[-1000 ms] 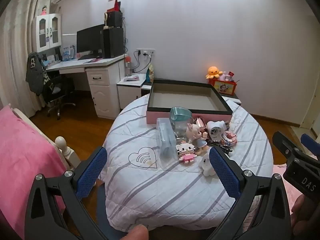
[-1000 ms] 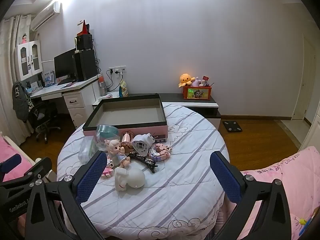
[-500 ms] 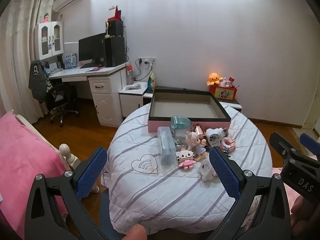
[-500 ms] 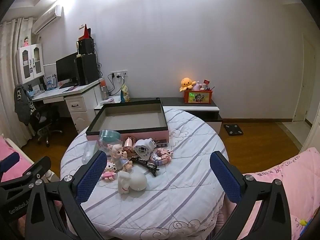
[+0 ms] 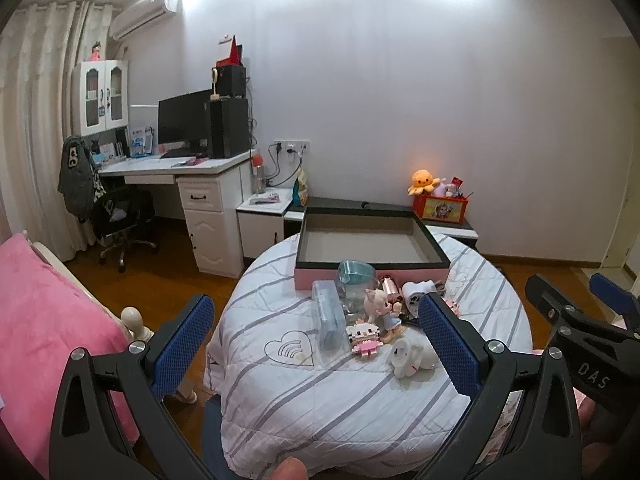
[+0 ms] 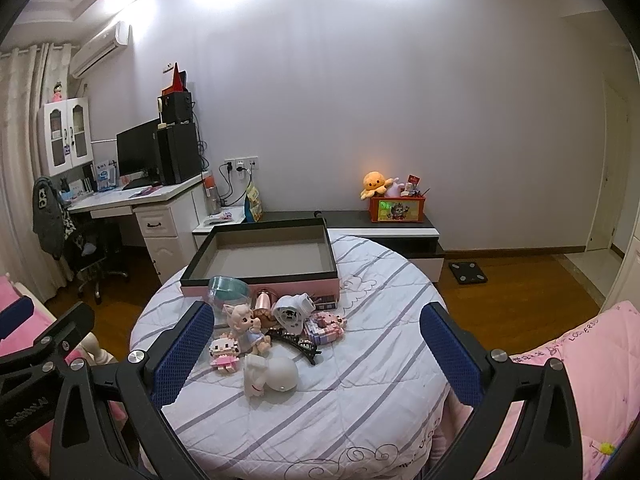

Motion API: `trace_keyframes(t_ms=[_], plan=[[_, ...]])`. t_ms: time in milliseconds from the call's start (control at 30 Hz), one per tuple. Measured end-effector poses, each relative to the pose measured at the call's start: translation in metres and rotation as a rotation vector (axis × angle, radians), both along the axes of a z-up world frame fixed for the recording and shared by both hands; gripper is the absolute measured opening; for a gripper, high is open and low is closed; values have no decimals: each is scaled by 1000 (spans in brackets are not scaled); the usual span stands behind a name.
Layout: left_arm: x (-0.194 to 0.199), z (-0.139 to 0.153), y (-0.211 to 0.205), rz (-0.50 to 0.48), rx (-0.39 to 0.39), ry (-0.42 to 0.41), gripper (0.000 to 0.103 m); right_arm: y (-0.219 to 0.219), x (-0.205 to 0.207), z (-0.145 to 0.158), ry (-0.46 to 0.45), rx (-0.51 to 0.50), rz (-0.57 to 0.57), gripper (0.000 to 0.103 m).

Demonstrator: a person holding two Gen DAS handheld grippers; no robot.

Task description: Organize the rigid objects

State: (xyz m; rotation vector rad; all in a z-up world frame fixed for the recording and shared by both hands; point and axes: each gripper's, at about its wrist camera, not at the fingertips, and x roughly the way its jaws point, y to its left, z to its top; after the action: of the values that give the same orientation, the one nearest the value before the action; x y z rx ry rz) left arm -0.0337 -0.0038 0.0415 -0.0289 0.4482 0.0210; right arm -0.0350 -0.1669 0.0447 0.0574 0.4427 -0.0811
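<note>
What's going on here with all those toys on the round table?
A person holds a gripping tool in each hand, the left tool and the right tool, both open and empty, above a round table. A pile of small toys sits in front of an open, empty box. Nothing has been picked up or put in the box yet.

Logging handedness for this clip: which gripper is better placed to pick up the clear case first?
Probably left. The clear case lies at the pile's left edge, in the open between the left gripper's fingers; in the right view the right gripper's left finger hides it. Both grippers are open and empty.
</note>
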Motion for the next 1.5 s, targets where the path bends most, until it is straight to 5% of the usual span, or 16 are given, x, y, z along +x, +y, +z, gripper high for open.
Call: trace_keyframes(t_ms=[1500], plan=[[3,3,-3,-14,10,0,103,-6,1,0,-17,-5,5,103]])
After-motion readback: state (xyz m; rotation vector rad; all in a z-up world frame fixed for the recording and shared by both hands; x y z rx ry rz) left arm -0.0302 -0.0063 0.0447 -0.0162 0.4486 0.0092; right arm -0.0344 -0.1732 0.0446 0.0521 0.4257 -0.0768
